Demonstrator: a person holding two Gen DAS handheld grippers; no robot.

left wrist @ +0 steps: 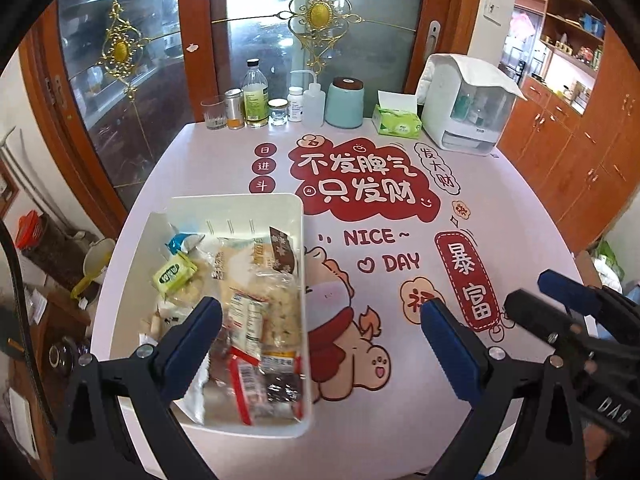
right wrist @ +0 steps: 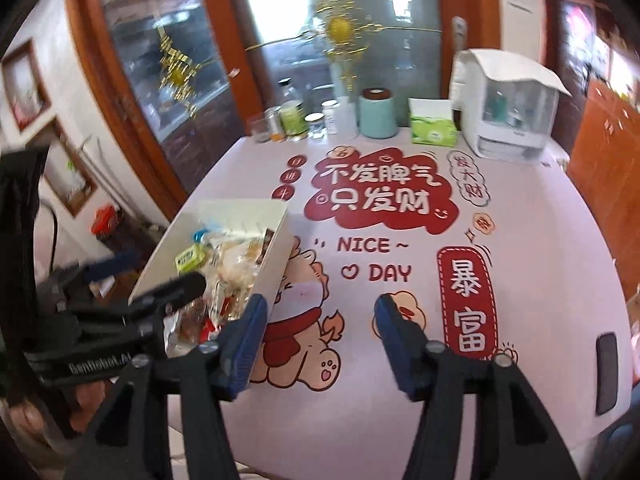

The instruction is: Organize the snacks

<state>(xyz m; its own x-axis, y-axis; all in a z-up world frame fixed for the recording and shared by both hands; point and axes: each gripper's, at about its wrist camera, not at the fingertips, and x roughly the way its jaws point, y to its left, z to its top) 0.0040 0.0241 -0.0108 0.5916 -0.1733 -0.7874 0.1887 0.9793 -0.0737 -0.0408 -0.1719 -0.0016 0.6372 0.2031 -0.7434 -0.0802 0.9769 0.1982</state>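
Glass cabinet doors with gold ornaments back a white worktop [left wrist: 520, 216] printed with red cartoon lettering; bottles, a teal canister [left wrist: 345, 105] and a tissue box [left wrist: 397, 121] line its far edge, out of the working area. The white bin [left wrist: 298, 216] sits at the worktop's near left corner, its long axis running from near to far, slightly angled. It is full of snack packets [left wrist: 256, 304] lying loosely over one another, most lengthwise along the bin; a green one [left wrist: 174, 273] lies by the left wall. Nothing loose shows on the open worktop, so the sorting looks about finished. The left gripper [left wrist: 322, 320] hangs over the bin's near end, released and empty. The right gripper [right wrist: 318, 320] hovers just right of the bin, likewise spread with nothing between its fingers.
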